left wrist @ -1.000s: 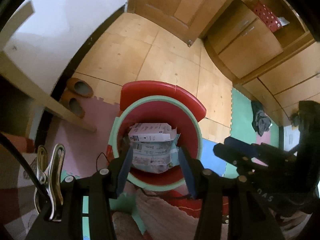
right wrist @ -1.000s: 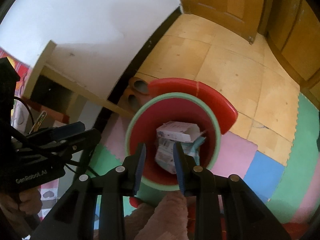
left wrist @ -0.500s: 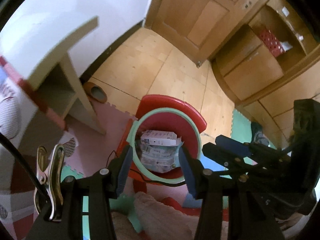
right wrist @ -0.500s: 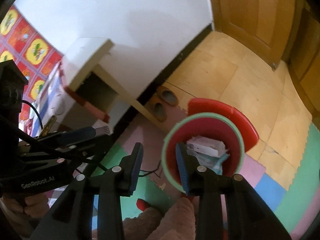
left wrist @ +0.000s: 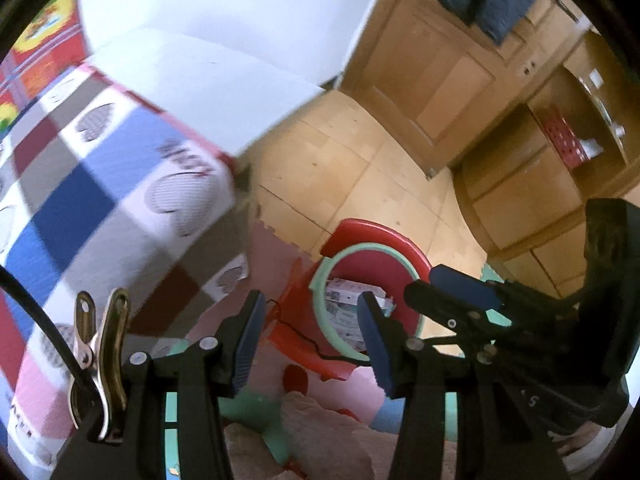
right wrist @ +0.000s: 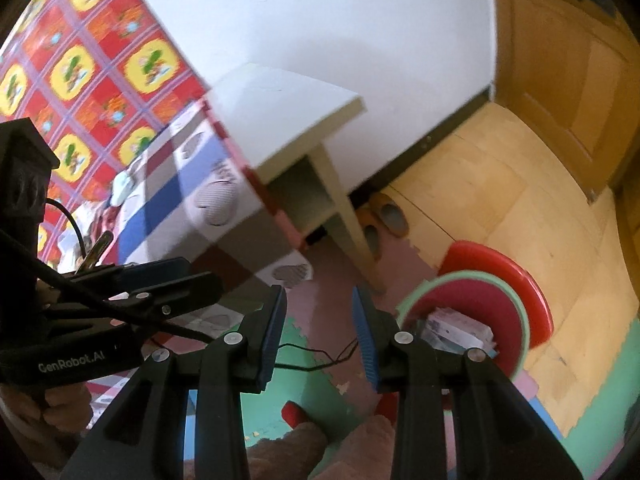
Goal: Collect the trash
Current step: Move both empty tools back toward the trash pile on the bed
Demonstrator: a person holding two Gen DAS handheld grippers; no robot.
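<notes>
A red trash bin with a green rim [left wrist: 317, 289] [right wrist: 525, 322] stands on the floor mats, its red lid tipped back behind it. Inside lie white printed boxes and paper packaging [left wrist: 345, 303] [right wrist: 456, 329]. My left gripper [left wrist: 312, 334] hangs high above and to the left of the bin, open, with nothing between its blue pads. My right gripper [right wrist: 318, 322] is also open and empty, with the bin below to its right. Each gripper shows in the other's view: the right gripper [left wrist: 460, 292] and the left gripper [right wrist: 160, 278].
A bed with a checked blanket [left wrist: 100, 208] [right wrist: 192, 196] fills the left. Beside it stands a white side table [right wrist: 288, 120], with brown slippers [right wrist: 384, 220] under its edge. A wooden door [left wrist: 432, 80] and cabinets [left wrist: 532, 184] stand beyond. A thin black cable [right wrist: 312, 360] lies on the foam mats.
Both grippers have risen and pulled back from the bin, which now looks smaller and lower right. The bed has come into view. The right gripper's jaws stand slightly wider.
</notes>
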